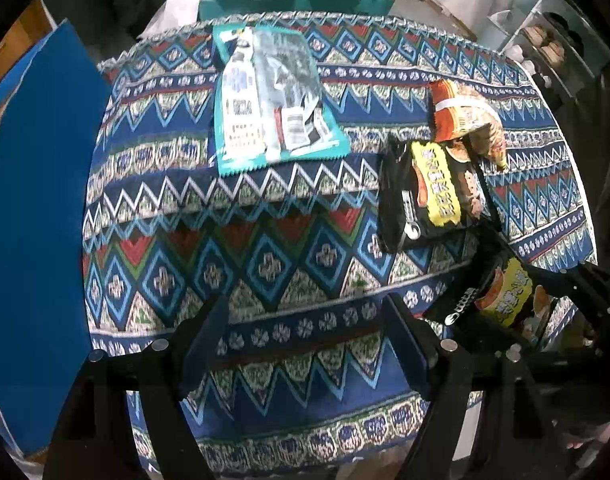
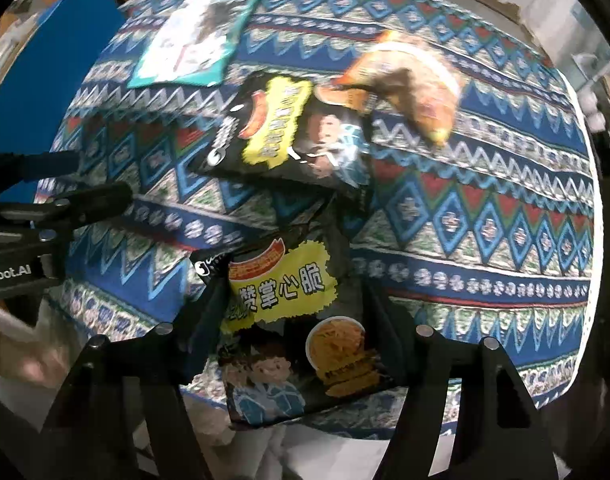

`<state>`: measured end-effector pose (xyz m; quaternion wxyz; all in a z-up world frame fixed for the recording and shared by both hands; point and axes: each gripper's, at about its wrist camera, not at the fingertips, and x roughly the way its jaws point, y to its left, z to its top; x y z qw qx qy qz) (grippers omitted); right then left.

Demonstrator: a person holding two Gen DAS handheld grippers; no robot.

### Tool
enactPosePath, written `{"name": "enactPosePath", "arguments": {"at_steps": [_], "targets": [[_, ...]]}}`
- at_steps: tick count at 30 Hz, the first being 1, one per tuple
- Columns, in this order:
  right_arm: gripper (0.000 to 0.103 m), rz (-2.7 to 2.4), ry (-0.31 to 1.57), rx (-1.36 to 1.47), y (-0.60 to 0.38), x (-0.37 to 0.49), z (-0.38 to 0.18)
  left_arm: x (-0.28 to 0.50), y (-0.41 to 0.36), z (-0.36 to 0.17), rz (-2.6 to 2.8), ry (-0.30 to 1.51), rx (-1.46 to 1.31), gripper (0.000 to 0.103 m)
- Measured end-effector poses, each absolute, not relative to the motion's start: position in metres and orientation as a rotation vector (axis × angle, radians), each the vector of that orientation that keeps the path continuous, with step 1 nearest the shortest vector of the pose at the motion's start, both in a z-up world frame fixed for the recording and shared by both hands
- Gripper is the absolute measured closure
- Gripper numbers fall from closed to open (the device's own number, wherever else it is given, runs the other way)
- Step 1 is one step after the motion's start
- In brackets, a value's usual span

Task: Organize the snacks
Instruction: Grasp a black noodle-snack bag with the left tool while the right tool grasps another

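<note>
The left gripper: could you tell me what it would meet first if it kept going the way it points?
Probably just the patterned tablecloth: the left gripper stands open with nothing between its fingers.

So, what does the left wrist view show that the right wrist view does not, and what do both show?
Only the left wrist view shows the left tool from behind, open over bare tablecloth, and shelves beyond the table.

Only the right wrist view shows the front of the near black snack bag between the right tool fingers, with its noodle bowl picture and cartoon figures.

Both show the teal packet, the orange packet, the second black snack bag and the blue board.
</note>
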<state>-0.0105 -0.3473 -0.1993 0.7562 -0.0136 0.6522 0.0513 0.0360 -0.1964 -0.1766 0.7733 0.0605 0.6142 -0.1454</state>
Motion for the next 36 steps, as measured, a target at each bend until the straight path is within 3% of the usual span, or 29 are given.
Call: {"name": "enactPosePath", "arguments": {"at_steps": [6,22,29,36], "targets": [[0.043,0.008,1.396,0.08,-0.38,-0.005,-0.197,0.046,-0.202,-0.175,-0.318,1.331,0.1,0.023],[0.043,-0.272,1.272,0.288,-0.471,0.003,-0.187,0.066,-0.269,-0.159,-0.503,1.224,0.236,0.023],[0.026,-0.303,1.251,0.348,-0.473,-0.004,-0.187,0.065,-0.306,-0.174,-0.626,1.228,0.384,0.023],[0.026,-0.23,1.319,0.254,-0.471,-0.018,-0.186,0.075,-0.316,-0.184,-0.704,1.27,0.326,0.018]]}}
